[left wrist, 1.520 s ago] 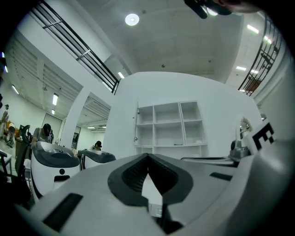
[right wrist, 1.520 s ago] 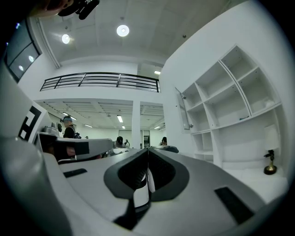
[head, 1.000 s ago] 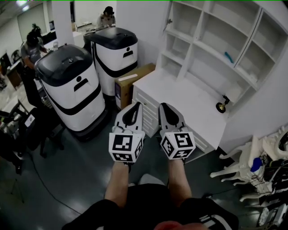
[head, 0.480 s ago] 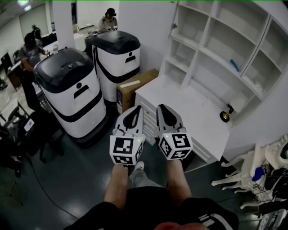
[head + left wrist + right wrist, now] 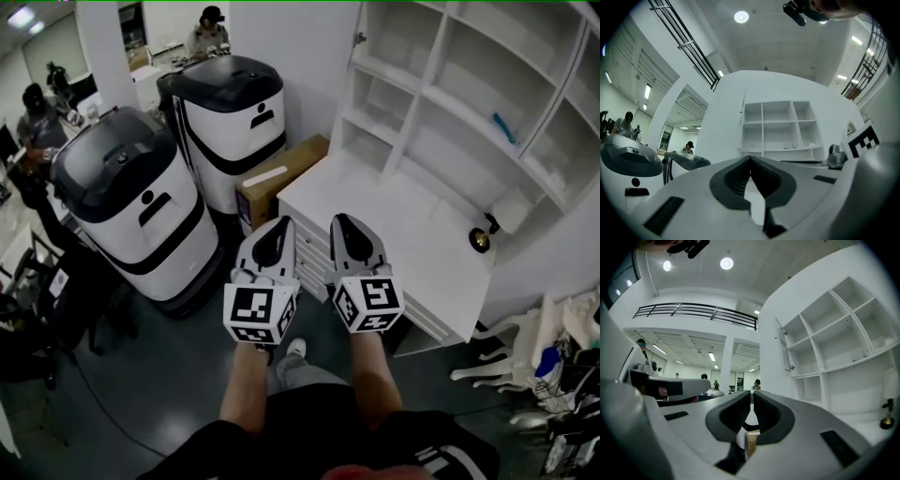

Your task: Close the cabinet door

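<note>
The white shelf cabinet stands on a white counter at the upper right of the head view. Its door stands open at the cabinet's left side and shows edge-on as a thin panel with hinge fittings; the same door appears in the left gripper view. My left gripper and right gripper are held side by side in front of the counter's near corner, well short of the door. Both are shut with nothing between the jaws, and both point toward the cabinet.
Two large white-and-black machines stand to the left, with a cardboard box wedged against the counter. A brass object sits on the counter's right end. White chairs crowd the right. People work at the back left.
Both grippers have travelled forward together with the person, so the counter and cabinet lie nearer and lower in the head view. The jaws stayed shut.
</note>
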{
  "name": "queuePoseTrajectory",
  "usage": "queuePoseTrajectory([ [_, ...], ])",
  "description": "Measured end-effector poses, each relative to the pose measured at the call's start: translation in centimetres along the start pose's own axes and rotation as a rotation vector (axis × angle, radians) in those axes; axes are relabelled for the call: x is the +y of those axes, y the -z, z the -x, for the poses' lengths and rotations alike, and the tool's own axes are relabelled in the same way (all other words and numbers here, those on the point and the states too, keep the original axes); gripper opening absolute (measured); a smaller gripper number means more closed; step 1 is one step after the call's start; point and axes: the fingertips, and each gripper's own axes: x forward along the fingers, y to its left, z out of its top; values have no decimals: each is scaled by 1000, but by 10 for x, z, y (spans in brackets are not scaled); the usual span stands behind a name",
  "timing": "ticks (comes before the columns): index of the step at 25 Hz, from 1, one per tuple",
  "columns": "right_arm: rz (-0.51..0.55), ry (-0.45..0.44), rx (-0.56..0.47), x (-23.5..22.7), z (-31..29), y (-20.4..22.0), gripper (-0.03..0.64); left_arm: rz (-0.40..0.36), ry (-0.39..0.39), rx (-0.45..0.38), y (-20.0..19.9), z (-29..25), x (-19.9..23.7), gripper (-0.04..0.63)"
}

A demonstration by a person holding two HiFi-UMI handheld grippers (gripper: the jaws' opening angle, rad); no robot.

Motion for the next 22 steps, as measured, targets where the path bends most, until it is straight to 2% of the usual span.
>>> queuePoseTrajectory([
  [5,4,43,8,-40,-38,8,21,-18,34,-15,2,-59,12,12],
  [13,12,79,-44,-93,-91,-1,22,-111,83,-73,-14,-143,27,12],
  [22,40,67,-99,-115,-131,-12,23,-179,171,-122,-26,-205,24,12],
])
